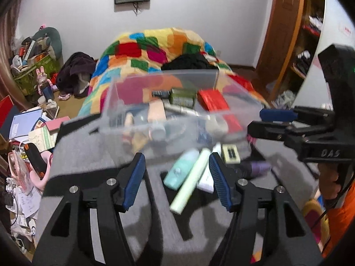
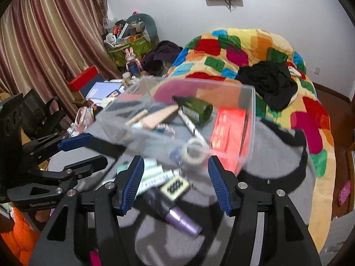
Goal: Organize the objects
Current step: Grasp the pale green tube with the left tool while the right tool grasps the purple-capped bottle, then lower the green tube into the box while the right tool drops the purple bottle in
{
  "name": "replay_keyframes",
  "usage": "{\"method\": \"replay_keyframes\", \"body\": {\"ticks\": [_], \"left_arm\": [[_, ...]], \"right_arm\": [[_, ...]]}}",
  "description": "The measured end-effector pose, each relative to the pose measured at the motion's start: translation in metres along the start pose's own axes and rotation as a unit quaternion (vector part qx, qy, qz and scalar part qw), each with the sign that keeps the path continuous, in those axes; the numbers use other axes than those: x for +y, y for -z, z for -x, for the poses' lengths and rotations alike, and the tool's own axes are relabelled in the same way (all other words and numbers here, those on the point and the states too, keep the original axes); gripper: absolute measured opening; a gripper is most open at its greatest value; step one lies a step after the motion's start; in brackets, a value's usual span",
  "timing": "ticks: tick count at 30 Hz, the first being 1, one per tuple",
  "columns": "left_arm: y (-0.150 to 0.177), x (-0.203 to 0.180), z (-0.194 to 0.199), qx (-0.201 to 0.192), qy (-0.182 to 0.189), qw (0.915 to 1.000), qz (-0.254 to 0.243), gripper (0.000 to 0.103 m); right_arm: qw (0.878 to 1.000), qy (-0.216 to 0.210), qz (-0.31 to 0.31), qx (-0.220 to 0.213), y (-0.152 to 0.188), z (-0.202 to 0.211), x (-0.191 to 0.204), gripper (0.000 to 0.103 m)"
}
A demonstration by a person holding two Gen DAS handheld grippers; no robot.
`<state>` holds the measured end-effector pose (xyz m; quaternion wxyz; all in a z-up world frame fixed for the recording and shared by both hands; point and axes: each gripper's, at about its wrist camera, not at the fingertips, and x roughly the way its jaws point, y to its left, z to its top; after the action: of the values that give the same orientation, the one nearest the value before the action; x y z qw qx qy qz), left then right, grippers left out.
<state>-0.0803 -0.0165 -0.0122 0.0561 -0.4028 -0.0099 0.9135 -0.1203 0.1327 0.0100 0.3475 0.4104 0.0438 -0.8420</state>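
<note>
Clutter everywhere, but the bit that matters is on the grey padded surface (image 1: 93, 155) at the foot of the bed. A clear plastic bin (image 1: 168, 102) sits toward its far edge, already holding a red box (image 2: 228, 128), a dark green bottle (image 2: 195, 110) and some smaller bits. The leftovers lie loose right in front of the bin's near wall: a teal tube (image 1: 180, 169), a pale green tube (image 1: 192, 180), a little barcode box (image 1: 230, 154) and a purple bottle (image 2: 179, 218). The left gripper (image 1: 176, 178) is spread with nothing pinched, and both tubes lie right between its fingers, long axes slanting from near-left up to far-right, so not quite square to the pads. The right gripper (image 2: 175, 182) is spread and empty too, hovering over the barcode box with the purple bottle just nearer. My guess is the left one is better lined up for the tubes, though it may want a bit of wrist roll before closing. Blurry shots, so finer contact I can't call.
</note>
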Motion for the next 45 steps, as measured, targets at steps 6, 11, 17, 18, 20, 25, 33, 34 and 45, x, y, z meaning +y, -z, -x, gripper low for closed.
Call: {"method": "replay_keyframes", "body": {"ticks": [6, 11, 17, 18, 20, 25, 33, 34, 45], "left_arm": [[0.022, -0.005, -0.024, 0.045, -0.002, 0.9989, -0.011, 0.059], [0.037, -0.005, -0.034, 0.060, -0.001, 0.9981, -0.010, 0.022], [0.052, -0.005, -0.017, 0.051, 0.001, 0.9986, -0.013, 0.014], [0.055, -0.005, -0.013, 0.051, 0.002, 0.9986, -0.015, 0.014], [0.063, -0.005, -0.004, 0.050, 0.006, 0.9985, -0.021, 0.014], [0.076, -0.003, 0.010, 0.051, 0.005, 0.9981, -0.035, 0.014], [0.067, -0.009, -0.005, 0.043, -0.008, 0.9985, -0.033, 0.020], [0.066, -0.010, -0.007, 0.039, -0.010, 0.9986, -0.033, 0.020], [0.047, -0.013, 0.001, 0.006, 0.001, 0.9999, -0.014, 0.015]], "right_arm": [[0.999, -0.005, 0.002, 0.043, 0.032, -0.018, -0.004, 0.056], [0.997, -0.026, 0.012, 0.069, 0.049, -0.032, 0.001, 0.056], [0.996, -0.013, 0.033, 0.076, 0.059, -0.033, 0.012, 0.024], [0.997, -0.012, 0.033, 0.076, 0.061, -0.031, 0.012, 0.023], [0.996, -0.015, 0.032, 0.076, 0.067, -0.025, 0.014, 0.023], [0.996, -0.023, 0.037, 0.076, 0.084, -0.008, 0.017, 0.023], [0.997, -0.012, 0.020, 0.069, 0.084, -0.008, 0.020, 0.024], [0.998, -0.009, 0.018, 0.066, 0.084, -0.009, 0.021, 0.024], [1.000, -0.004, -0.004, 0.019, 0.070, 0.006, 0.022, 0.023]]}}
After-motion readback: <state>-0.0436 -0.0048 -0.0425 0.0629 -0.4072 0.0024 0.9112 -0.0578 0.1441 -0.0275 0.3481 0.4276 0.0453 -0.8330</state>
